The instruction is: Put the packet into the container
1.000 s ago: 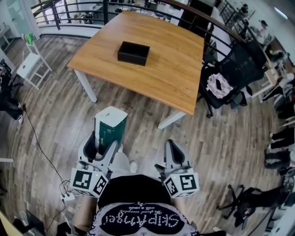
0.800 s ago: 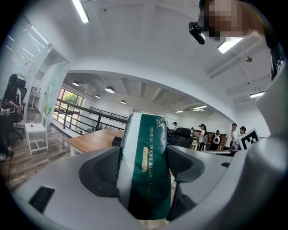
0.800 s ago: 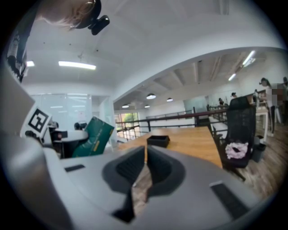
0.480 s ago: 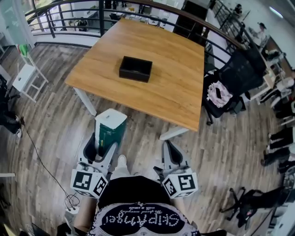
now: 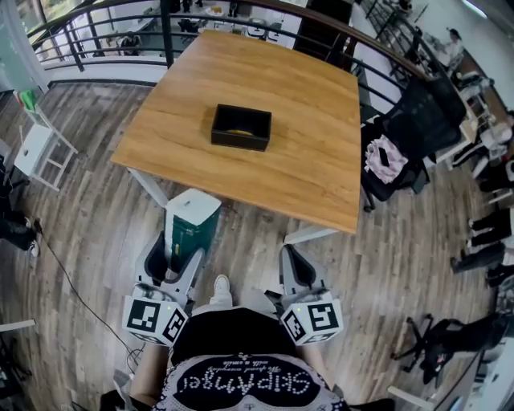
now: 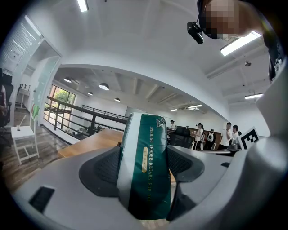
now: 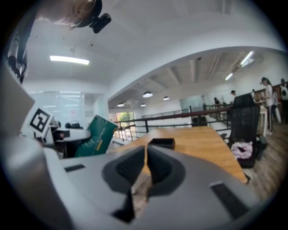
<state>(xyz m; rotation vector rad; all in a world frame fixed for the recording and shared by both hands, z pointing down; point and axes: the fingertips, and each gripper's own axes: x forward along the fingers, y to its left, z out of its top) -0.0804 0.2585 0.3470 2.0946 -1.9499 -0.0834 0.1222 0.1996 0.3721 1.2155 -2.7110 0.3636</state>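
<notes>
Head view first: the left gripper is low in the frame, just in front of the person's black printed shirt, and its jaws are clamped on a tall green-and-white packet that stands upright over the grey wood-plank floor. The right gripper sits beside it, well apart. The black rectangular open-top container is out on the light wooden table, roughly mid-table and well away from the packet. There's something yellowish inside it, can't tell what. A black office chair with a pink cloth on the seat is off the table's right side, and a dark metal railing runs along the far edge.

Left gripper view: the packet fills the middle, pinched on both sides by the dark jaw pads, with gold lettering running down its green face. The table edge shows behind it, plus a few people standing far back on the right.

Right gripper view: the jaws are pressed nearly together, just a sliver of gap, nothing between them. Past their tips you see the table with the container sitting on it. The packet shows tilted at the left, the chair at the right.
</notes>
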